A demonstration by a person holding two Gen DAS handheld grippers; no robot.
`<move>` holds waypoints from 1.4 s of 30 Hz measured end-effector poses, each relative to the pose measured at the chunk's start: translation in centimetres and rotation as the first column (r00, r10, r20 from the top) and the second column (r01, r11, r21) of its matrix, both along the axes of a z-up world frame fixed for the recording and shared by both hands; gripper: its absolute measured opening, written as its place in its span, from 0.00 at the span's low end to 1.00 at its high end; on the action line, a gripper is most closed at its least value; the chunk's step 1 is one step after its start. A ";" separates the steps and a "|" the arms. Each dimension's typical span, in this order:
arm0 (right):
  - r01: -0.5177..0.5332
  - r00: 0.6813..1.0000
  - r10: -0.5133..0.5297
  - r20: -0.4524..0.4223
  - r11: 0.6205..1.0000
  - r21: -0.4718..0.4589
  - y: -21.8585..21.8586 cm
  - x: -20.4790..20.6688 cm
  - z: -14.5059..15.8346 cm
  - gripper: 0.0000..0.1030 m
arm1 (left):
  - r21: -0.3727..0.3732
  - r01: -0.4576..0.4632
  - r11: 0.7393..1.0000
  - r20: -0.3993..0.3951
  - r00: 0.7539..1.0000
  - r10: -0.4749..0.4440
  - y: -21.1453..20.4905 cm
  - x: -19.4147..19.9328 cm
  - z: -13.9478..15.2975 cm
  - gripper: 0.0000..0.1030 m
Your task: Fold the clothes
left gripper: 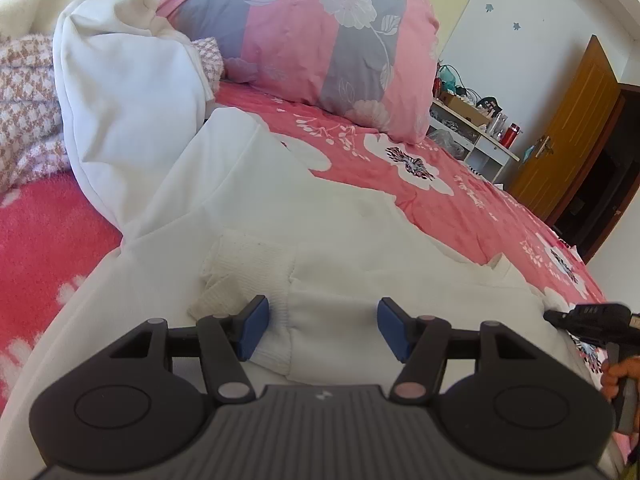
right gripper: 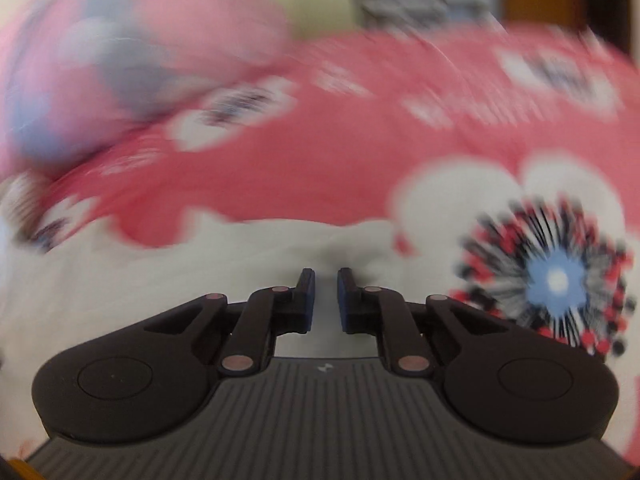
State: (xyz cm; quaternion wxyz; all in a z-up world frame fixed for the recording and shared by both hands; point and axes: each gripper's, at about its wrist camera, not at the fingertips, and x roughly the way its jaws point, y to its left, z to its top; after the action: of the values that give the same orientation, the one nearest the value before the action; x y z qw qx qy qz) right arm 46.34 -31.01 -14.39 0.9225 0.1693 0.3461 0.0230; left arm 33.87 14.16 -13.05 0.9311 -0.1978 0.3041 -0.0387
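- Closest to us, the left gripper (left gripper: 322, 328): its blue fingers (left gripper: 252, 328) stand roughly half open, straddling a ribbed fold of the white garment (left gripper: 320, 220). Cloth lies between them, but we see no pinch yet.
- The right gripper (right gripper: 325, 300) has its fingers drawn nearly together, only a thin gap left. White cloth lies right at and below the tips; through the blur we can't say whether any is caught.
- From the left view, that right gripper sits at the garment's far right edge, a hand (left gripper: 616, 376) on its handle.
- The garment lies spread across the bed (left gripper: 460, 184), running from the near edge up toward the pillow (left gripper: 320, 40), one end bunched and raised at the upper left.
- We judge it light, soft and limp: it will sag and drag, not hold a shape. Nothing fragile here.
- The ribbed cuff (left gripper: 244, 264) and hem look thicker, so those are our best holds; one at each end keeps the edge taut.
- The bed cover is pink with big white flowers, soft and a little uneven, so folds may not press crisp.
- A checked cloth (left gripper: 24, 112) lies at the left. Beyond the bed we see a shelf (left gripper: 472, 136) of clutter, a wooden door (left gripper: 572, 132) and a pale wall.
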 end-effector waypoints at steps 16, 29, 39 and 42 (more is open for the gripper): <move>-0.294 0.946 0.304 -0.111 0.950 0.102 4.0 -9.7 -0.2 0.07 | -0.089 -0.017 0.996 0.022 1.000 0.019 1.3 -0.6 0.2 0.61; -0.660 0.748 0.643 0.164 0.748 0.075 25.5 -5.7 16.8 0.32 | -0.359 -0.279 0.891 0.078 0.942 0.326 9.3 -4.1 1.1 0.62; -0.723 0.690 0.715 0.114 0.670 0.170 49.0 7.0 18.8 0.53 | -0.493 -0.466 0.734 -0.021 0.850 0.526 15.3 -6.7 -0.6 0.62; -0.705 0.709 0.700 0.087 0.697 0.133 53.8 9.4 17.6 0.60 | -0.493 -0.505 0.709 -0.010 0.818 0.575 16.1 -7.6 -0.6 0.63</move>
State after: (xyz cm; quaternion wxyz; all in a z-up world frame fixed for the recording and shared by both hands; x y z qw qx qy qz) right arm 55.70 22.83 3.17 0.8327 0.0959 0.3679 0.4027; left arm 26.26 30.27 -13.65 0.8431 -0.4959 0.1455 0.1485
